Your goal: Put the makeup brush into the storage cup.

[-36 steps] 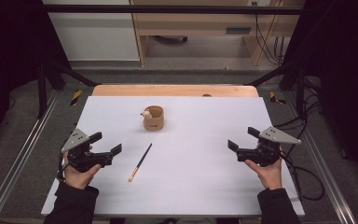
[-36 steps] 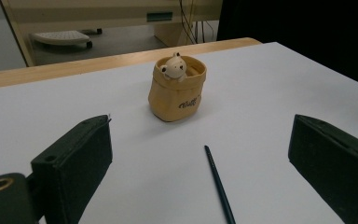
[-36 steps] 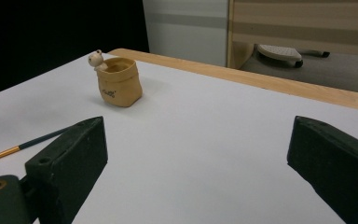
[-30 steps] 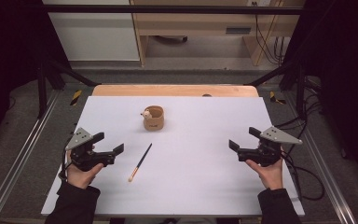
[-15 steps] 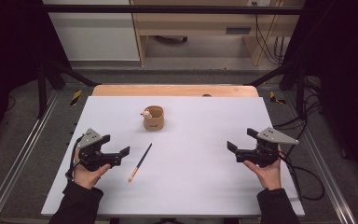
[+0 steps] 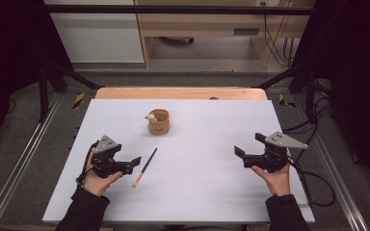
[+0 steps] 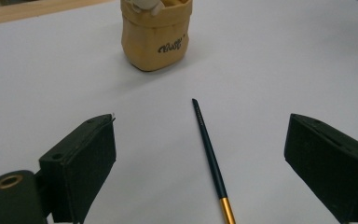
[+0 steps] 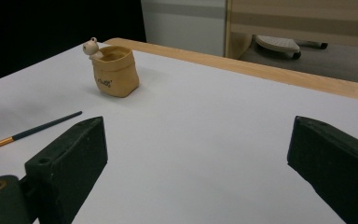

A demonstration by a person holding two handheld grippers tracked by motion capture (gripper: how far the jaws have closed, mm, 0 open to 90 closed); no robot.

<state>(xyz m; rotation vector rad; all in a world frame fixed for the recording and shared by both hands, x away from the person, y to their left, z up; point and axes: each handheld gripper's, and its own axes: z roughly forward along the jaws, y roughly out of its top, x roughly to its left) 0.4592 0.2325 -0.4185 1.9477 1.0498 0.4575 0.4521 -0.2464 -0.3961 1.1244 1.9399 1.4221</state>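
Script lettering, unreadable, marks the tan sack-shaped holder (image 7: 154,35).

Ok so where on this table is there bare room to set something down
The widest bare stretch of the white table lies between the paintbrush and the right claw, running back past the tan pot to the far right corner. It is tighter at the left, where the open left claw sits beside the brush.

Dark paintbrush (image 6: 144,167) flat, tan pot (image 6: 158,121) upright

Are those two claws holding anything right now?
No, nothing. Both the left claw and right claw are open and empty; the brush lies untouched on the table.
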